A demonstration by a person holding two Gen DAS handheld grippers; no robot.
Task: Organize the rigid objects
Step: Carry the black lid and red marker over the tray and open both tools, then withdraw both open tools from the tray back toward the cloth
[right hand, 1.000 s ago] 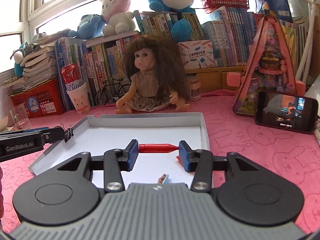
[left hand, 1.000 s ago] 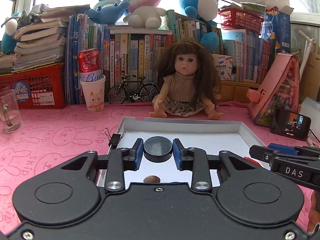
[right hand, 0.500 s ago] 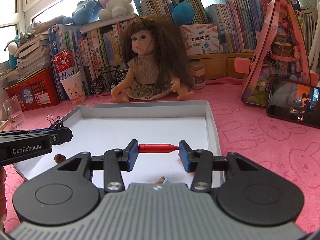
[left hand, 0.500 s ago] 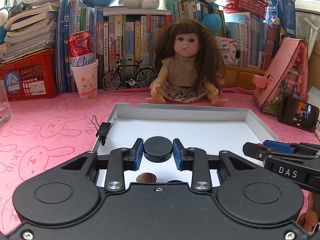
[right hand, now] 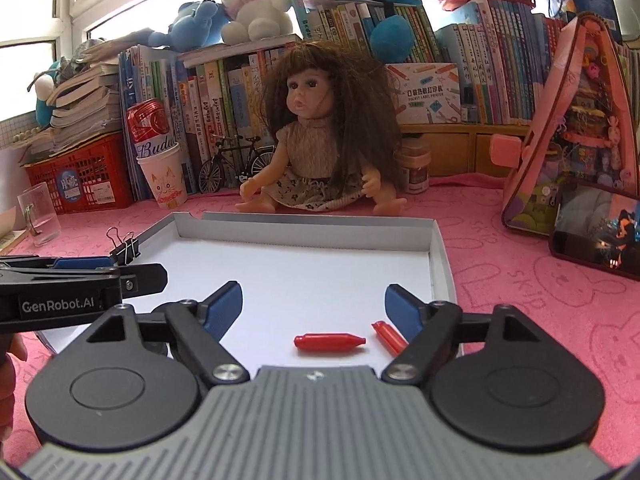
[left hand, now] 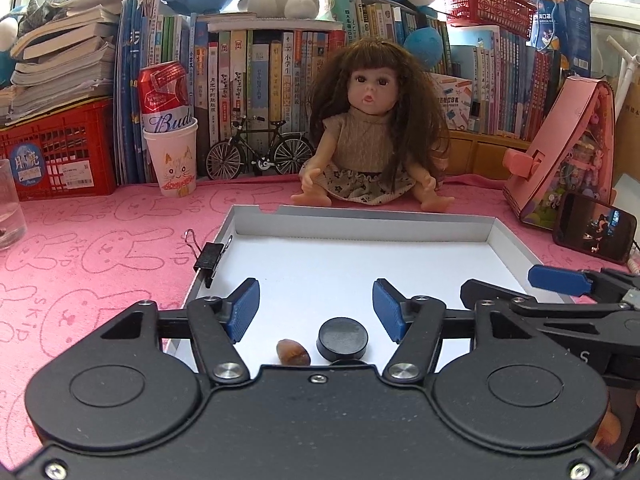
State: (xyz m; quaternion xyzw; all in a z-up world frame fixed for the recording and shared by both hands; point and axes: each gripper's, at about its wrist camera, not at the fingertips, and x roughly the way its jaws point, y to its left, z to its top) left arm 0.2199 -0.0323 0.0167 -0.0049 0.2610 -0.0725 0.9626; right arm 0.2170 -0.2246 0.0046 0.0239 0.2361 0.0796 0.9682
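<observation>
The left gripper (left hand: 316,306) points forward and slightly downward, its jaws opening, blue pads (left hand: 243,309) spread with nothing pressed between them; the right gripper (right hand: 314,308) sits alongside at a similar downward tilt, its jaws also opening wide and gripping nothing; part of a hand (right hand: 10,376) shows at the right view's left edge.

Both hand-held grippers opening, black disc (left hand: 342,338) and red piece (right hand: 329,341) dropped.

Bright daylight from blown-out windows (right hand: 60,8) behind, sharp focus, strong fisheye bending at edges
</observation>
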